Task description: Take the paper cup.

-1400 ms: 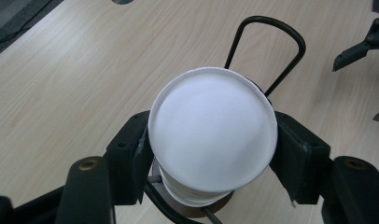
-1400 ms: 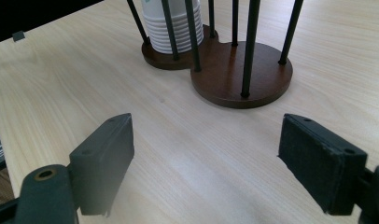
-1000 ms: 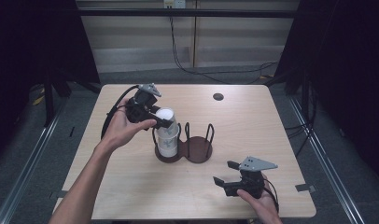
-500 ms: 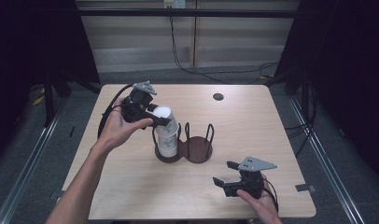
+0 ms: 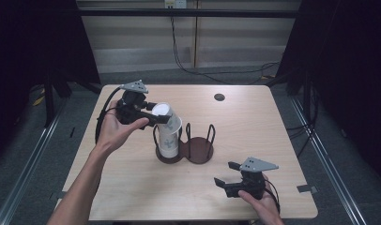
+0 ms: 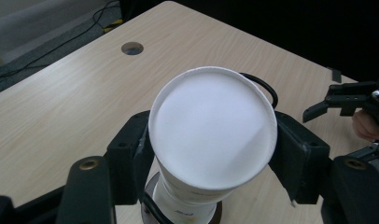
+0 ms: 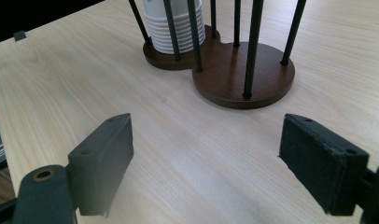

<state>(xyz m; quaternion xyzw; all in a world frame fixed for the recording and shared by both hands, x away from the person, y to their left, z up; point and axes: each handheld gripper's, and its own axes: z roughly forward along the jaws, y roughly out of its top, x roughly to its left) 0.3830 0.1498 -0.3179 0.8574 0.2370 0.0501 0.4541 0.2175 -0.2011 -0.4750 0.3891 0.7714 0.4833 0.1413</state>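
Left hand-held gripper (image 5: 163,118) clamps a paper cup (image 5: 166,112) above the stack; right one idles.
The cup sits upside down and tilted between the closed-in jaws, over the cup stack (image 5: 169,143) in the brown holder (image 5: 200,151); ahead of the holder, the right hand-held gripper (image 5: 227,174) rests on the worktop (image 5: 132,187), jaws spread wide and empty.

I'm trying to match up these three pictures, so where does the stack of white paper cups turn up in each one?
High view: the paper cups stand left of centre, in the left ring of the brown holder, top cup tilted in the left gripper.
Left gripper view: centre, the top cup's white base faces the camera.
Right gripper view: top, left of centre, behind black rods.
Shared landmark: the brown holder.
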